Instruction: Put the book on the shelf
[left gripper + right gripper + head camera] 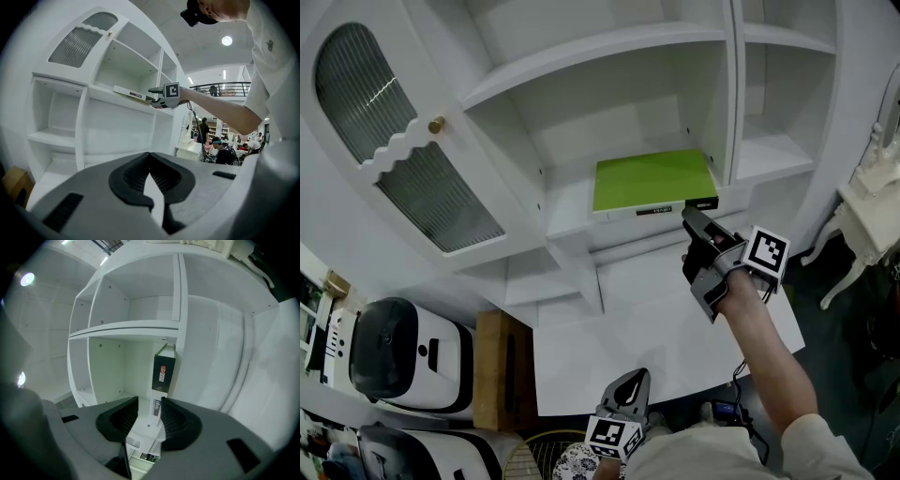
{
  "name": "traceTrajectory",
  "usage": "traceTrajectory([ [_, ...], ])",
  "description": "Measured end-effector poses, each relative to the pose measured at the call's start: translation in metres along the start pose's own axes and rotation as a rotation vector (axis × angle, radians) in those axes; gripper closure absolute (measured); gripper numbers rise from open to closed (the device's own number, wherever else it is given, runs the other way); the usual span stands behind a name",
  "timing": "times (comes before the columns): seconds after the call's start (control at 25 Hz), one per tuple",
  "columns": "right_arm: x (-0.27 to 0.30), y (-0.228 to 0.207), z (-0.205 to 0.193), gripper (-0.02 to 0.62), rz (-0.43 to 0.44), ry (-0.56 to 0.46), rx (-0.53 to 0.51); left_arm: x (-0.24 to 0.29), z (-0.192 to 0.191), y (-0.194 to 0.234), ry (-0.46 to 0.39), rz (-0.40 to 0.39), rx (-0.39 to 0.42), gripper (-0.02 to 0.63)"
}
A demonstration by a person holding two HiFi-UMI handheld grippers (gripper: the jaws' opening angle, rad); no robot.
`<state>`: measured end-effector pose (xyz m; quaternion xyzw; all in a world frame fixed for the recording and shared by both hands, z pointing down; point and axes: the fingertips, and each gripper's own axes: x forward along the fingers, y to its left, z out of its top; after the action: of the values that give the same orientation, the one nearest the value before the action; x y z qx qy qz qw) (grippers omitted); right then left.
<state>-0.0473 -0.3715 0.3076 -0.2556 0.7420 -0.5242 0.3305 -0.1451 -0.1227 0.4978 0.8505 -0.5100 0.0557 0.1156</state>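
Note:
The book point(654, 178), green-covered with a dark spine end and a white label, lies flat on the middle shelf point(567, 217) of the white cabinet. My right gripper point(688, 217) hovers just in front of the book's front right corner, jaws apart. In the right gripper view the book's spine point(164, 373) stands on edge just beyond the jaws, and the pads point(176, 420) do not press on it. My left gripper point(634, 379) stays low near my body, shut and empty point(150, 159). From there the book point(129, 93) and the right gripper point(154, 101) show up at shelf height.
The cabinet door point(394, 141) with ribbed glass and a brass knob point(437, 124) stands open at the left. Below the shelf is a white desktop point(647, 328). A cardboard box point(502, 370) and white appliances point(403, 356) sit lower left. An ornate white table point(872, 197) stands right.

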Motion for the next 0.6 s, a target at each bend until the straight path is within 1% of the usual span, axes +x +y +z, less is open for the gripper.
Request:
traceTrajectory([
  [0.04, -0.002, 0.001, 0.000, 0.461, -0.001, 0.003, -0.014, 0.000, 0.000, -0.001, 0.000, -0.002, 0.001, 0.603],
  [0.12, -0.006, 0.001, 0.001, 0.539, -0.005, 0.008, -0.040, 0.001, 0.000, -0.003, 0.001, -0.006, 0.003, 0.603],
  [0.16, -0.007, 0.001, 0.002, 0.566, 0.002, 0.011, -0.050, 0.001, 0.000, -0.004, 0.001, -0.006, 0.003, 0.604],
  [0.2, -0.008, 0.002, 0.002, 0.576, 0.014, 0.013, -0.055, 0.001, 0.000, -0.005, 0.002, -0.007, 0.003, 0.603],
  [0.32, -0.011, 0.002, 0.008, 0.578, 0.034, -0.007, -0.052, 0.001, -0.002, -0.005, 0.005, -0.008, 0.003, 0.603],
  [0.44, -0.012, -0.002, 0.016, 0.578, 0.014, -0.032, -0.047, 0.001, -0.002, -0.006, 0.008, -0.009, 0.005, 0.603],
  [0.6, -0.007, -0.009, 0.022, 0.578, -0.018, -0.039, -0.043, 0.001, -0.004, -0.008, 0.012, -0.012, 0.004, 0.604],
])
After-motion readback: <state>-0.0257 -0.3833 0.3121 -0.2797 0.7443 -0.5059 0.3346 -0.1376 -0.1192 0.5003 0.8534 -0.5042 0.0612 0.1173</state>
